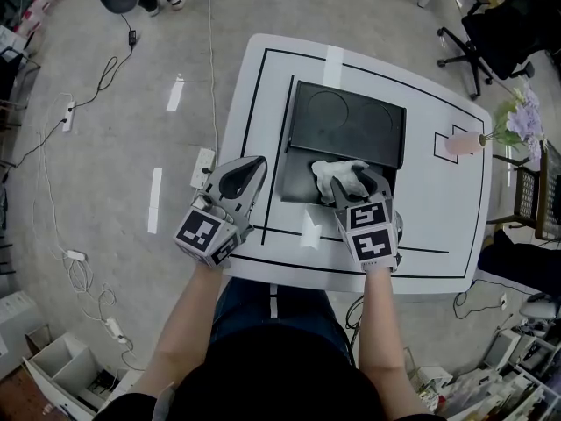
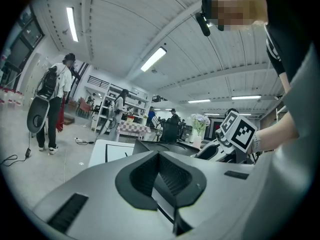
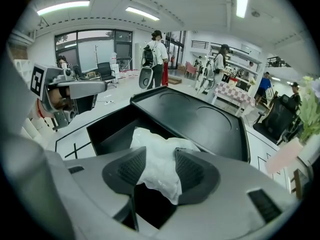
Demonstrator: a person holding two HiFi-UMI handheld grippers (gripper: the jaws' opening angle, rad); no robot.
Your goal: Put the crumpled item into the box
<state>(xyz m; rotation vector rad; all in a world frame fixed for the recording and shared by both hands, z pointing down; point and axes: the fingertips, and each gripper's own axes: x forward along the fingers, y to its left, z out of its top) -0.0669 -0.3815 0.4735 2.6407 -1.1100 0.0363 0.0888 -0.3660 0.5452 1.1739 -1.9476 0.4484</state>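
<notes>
I have my right gripper (image 1: 355, 182) closed on the crumpled item (image 1: 337, 172), a white wad that looks like thin paper or film. The pads pinch it about the middle, so the jaws stand only as far apart as the wad's thickness. I hold it over the near, open half of the black box (image 1: 294, 182). The lid (image 1: 346, 125) lies folded back on the far side and shows two round impressions. Holding the wad above the opening, not the lid, means it should fall inside when I let go. I can't tell whether it already touches the floor of the box.

In the right gripper view the crumpled item (image 3: 157, 154) runs lengthwise between the pads of the right gripper (image 3: 160, 171). Its bulkier end pokes out past the fingertips toward the lid (image 3: 195, 116), and a thinner tail trails back and down against the dark inside of the box (image 3: 107, 129). Its long axis therefore lies roughly near-to-far, along my jaws.

My left gripper (image 1: 254, 163) hovers over the table's (image 1: 438, 217) left edge, just left of the box and clear of the opening. In its own view the left gripper (image 2: 159, 176) has its jaws drawn together with nothing in them.
</notes>
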